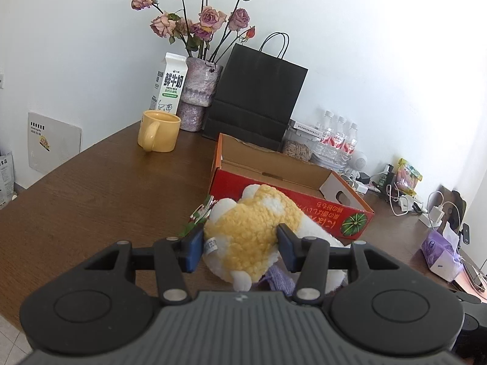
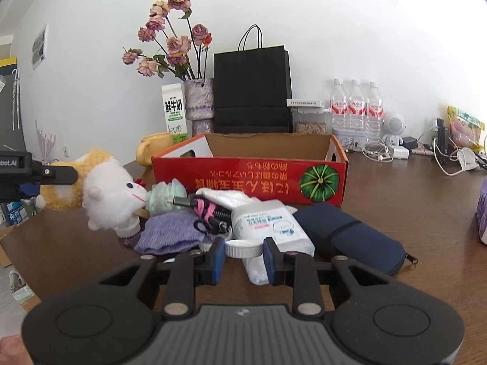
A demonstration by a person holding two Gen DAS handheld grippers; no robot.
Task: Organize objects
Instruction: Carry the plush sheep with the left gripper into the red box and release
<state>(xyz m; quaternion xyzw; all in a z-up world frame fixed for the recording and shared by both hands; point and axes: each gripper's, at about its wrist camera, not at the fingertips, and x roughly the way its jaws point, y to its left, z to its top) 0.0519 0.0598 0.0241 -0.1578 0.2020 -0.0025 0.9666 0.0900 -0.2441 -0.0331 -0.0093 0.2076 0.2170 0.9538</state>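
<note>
Bright daylight washes out the wall (image 1: 380, 45) at right in the left wrist view. Both fisheye views curve strongly, with dark corners; focus stays sharp.

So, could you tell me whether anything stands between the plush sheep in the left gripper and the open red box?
Nothing visible does. The left gripper holds the plush sheep just short of the red box, whose near wall faces it, and the part of the box's inside in view looks empty.

The purple tissue pack (image 2: 482, 213) is cut off by the right edge; the plush sheep (image 1: 252, 231) hides the purple cloth (image 1: 280, 278).
</note>
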